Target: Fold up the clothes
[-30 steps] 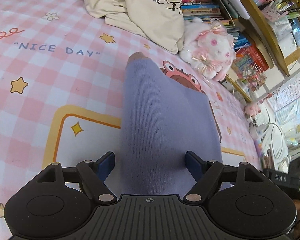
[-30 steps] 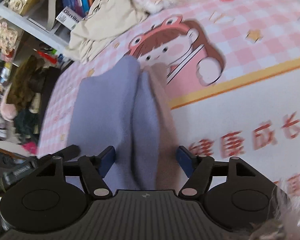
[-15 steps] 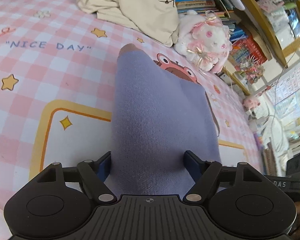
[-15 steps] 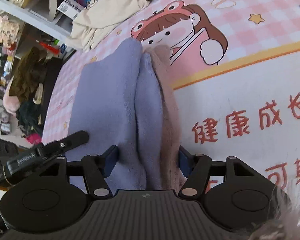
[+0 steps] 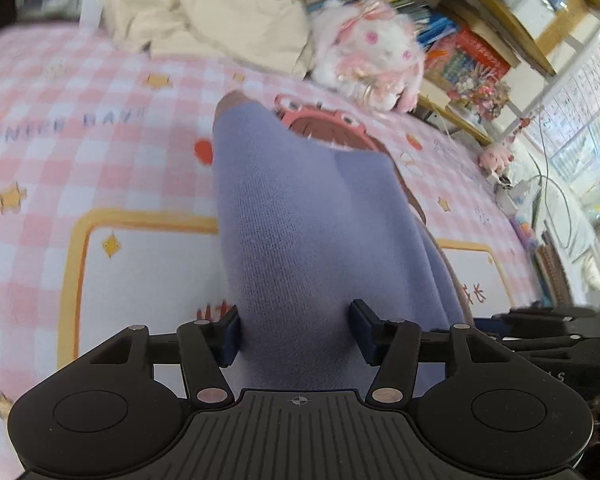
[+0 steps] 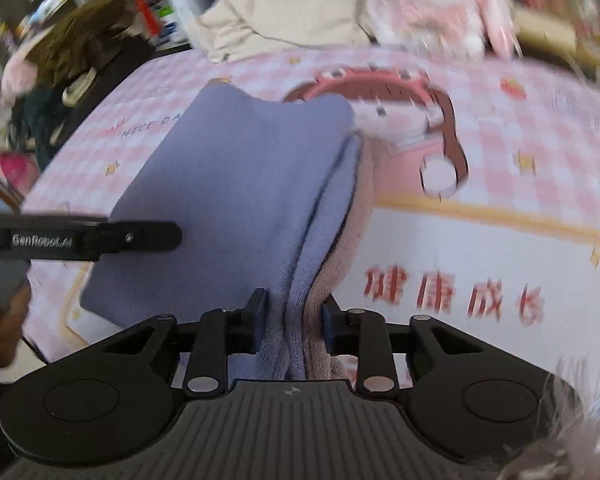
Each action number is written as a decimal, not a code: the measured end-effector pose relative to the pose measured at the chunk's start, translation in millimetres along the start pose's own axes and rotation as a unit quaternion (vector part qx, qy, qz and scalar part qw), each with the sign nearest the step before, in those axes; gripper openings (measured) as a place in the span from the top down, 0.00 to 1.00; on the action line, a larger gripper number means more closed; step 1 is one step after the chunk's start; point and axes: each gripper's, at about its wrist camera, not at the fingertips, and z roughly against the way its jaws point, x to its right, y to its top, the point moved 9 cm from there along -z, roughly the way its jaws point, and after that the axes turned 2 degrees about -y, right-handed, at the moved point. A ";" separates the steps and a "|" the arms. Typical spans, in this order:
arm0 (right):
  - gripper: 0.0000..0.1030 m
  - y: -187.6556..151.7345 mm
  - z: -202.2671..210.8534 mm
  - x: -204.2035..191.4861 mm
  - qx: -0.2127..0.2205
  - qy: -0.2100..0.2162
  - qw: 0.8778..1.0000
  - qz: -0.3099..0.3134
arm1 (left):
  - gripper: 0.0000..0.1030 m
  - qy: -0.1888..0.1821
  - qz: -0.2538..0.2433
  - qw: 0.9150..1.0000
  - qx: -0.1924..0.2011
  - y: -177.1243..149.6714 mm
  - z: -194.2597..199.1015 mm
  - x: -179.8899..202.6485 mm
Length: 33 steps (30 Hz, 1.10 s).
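Both jaws have just been closing: right gripper [image 6: 291,322] pinches the lavender garment [image 6: 236,200], left gripper [image 5: 294,330] squeezes its bunched edge; lift both evenly.

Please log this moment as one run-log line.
left gripper: closing on purple garment | right gripper: closing on its folded edge | surface: pink mat

Both wrist cams sit just behind their jaws, pitched steeply down, close over the pink checked mat [image 5: 100,152]. Shared: the folded purple garment [image 5: 300,220], beige clothes pile [image 6: 284,20], plush toy [image 5: 372,52]. Right view catches the left gripper [image 6: 100,236].
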 end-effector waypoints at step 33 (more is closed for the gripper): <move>0.53 13.6 -22.2 22.0 -0.006 0.062 0.992 -0.111 | 0.37 -0.049 0.045 0.997 -0.025 3.5 -14.0 -8.8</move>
